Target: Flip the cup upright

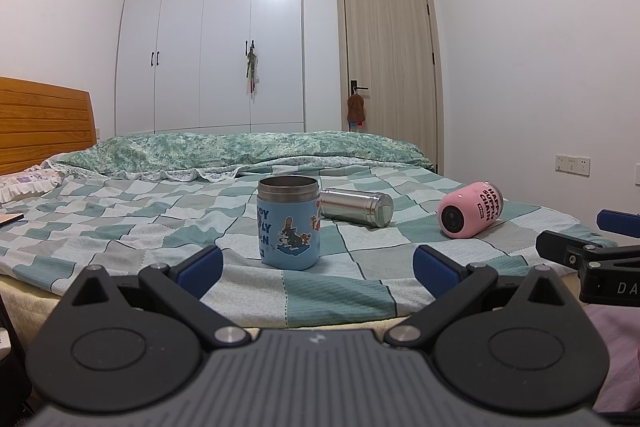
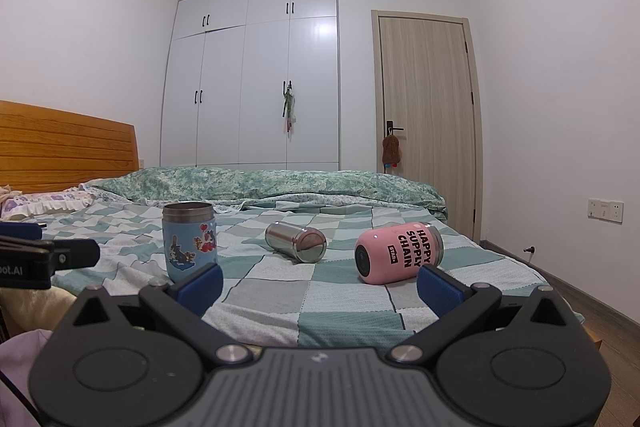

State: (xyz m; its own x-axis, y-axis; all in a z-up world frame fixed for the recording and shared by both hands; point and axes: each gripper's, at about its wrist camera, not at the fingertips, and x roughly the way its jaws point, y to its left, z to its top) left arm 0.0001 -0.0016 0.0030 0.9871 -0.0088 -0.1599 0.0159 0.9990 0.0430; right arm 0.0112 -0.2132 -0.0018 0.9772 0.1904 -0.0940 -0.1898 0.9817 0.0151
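Here pink cup (image 2: 398, 253) lies sideways, base twd cams; both grippers' fingers apart, empty.

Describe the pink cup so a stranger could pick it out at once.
Start at the bed with the green checked cover, where three cups sit in a row. The pink cup is the rightmost, nearest the wooden door. It lies on its side like the bare steel cup, but it alone is pink with black lettering; the blue cartoon cup stands upright.
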